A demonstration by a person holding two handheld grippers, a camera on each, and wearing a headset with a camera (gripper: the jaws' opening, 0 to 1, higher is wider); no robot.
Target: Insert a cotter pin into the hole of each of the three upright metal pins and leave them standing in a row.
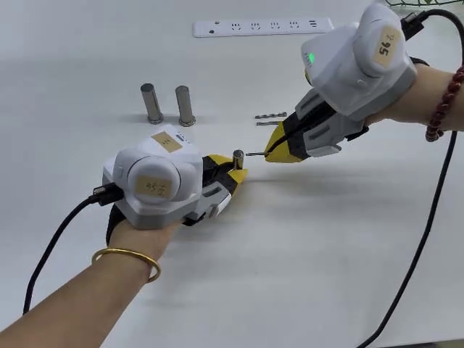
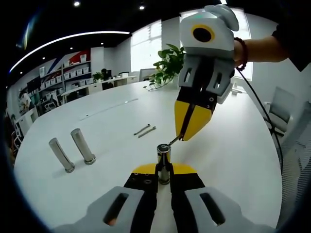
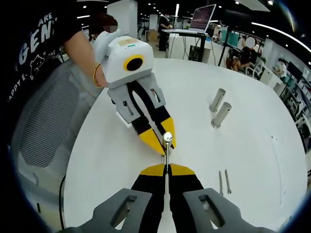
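Metal pin (image 1: 238, 158) clamped by left gripper (image 1: 235, 168), right gripper (image 1: 272, 154) pinching cotter pin (image 1: 255, 154) at its top, open table (image 1: 290, 254) around, label (image 1: 388, 43) maybe "95".

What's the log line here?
left tongs: shut on upright metal pin | right tongs: shut on cotter pin, tip at pin top | two metal pins standing, two cotter pins lying

three metal pins (image 1: 151, 103) (image 1: 185, 105) (image 1: 238, 158), seemingly three cotter pins (image 1: 270, 115) (image 1: 267, 123) (image 1: 254, 154), two grippers (image 1: 235, 171) (image 1: 269, 154), one power strip (image 1: 262, 27)

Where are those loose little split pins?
In the head view, the two spare cotter pins lie right of the two free-standing metal pins, just beyond the right gripper.
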